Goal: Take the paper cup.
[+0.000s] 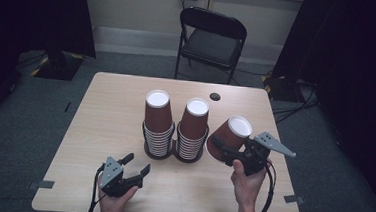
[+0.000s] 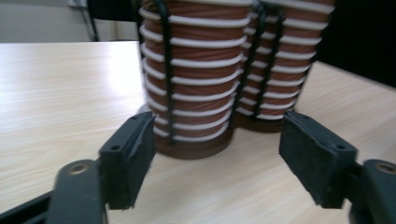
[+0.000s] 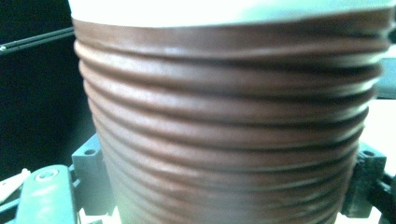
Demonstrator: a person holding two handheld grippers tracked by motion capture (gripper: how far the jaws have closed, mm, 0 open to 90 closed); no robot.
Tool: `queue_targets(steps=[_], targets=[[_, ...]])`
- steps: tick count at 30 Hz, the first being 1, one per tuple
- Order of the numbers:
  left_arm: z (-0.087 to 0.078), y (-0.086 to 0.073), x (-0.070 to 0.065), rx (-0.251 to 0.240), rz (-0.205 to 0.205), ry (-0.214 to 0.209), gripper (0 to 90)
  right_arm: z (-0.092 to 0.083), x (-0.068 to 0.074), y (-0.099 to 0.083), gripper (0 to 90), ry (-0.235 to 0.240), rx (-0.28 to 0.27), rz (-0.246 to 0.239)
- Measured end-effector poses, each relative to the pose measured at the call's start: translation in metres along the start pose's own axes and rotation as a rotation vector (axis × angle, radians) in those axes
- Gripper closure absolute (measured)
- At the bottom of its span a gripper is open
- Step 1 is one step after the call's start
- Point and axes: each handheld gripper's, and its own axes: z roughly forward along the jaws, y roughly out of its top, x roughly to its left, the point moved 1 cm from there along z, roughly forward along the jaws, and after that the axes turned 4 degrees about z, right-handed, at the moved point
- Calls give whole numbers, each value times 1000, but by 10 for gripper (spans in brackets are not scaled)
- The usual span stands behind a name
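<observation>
Desk (image 1: 99, 130): pale wood-grain laminate, rectangular, rounded corners.

Folding chair (image 1: 211, 37): black, padded seat, beyond the desk's far edge.

Two cup stacks (image 1: 176, 130): ribbed brown paper cups, white rolled rims, nested upside down in a black wire holder, mid-desk.

Loose cup (image 1: 229, 136): brown ribbed paper, white base, tilted, just right of the stacks, clenched between the right tongs (image 1: 230, 154).

Left tongs (image 1: 136, 165): black padded jaws released, nothing between them, near the stacks' front.
</observation>
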Motion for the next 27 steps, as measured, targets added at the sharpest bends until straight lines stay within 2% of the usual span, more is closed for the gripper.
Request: queue_targets(steps=[2, 3, 7, 10, 14, 16, 18, 19, 20, 21, 22, 23, 25, 27], targets=[[0, 4, -5, -10, 28, -4, 273, 2, 0, -6, 148, -1, 17, 9], [1, 7, -7, -18, 27, -20, 278, 2, 1, -8, 147, 4, 19, 20], [6, 11, -13, -29, 33, -35, 309, 5, 2, -23, 148, 29, 30, 60], [9, 12, -17, -28, 55, -53, 307, 7, 3, -29, 148, 27, 36, 66], [13, 11, -20, -21, 46, -114, 330, 8, 2, -42, 148, 30, 36, 115], [15, 11, -20, -19, 1, -152, 328, 8, 1, -49, 147, 38, 34, 145], [16, 10, -20, -17, -6, -152, 349, 8, 0, -59, 148, 47, 35, 186], [18, 8, -21, -15, -20, -188, 351, 8, 0, -62, 147, 53, 34, 201], [18, 8, -21, -15, -20, -188, 351, 8, 0, -62, 147, 53, 34, 201], [19, 8, -24, -19, -9, -197, 352, 8, 1, -67, 147, 72, 26, 232], [19, 8, -24, -19, -9, -197, 357, 8, 1, -67, 147, 72, 26, 232], [19, 9, -25, -24, -1, -208, 366, 9, 2, -71, 147, 97, 28, 260], [19, 11, -29, -38, 7, -209, 371, 10, 2, -73, 147, 106, 31, 268], [19, 13, -33, -53, 12, -227, 385, 11, 4, -77, 148, 109, 34, 287]])
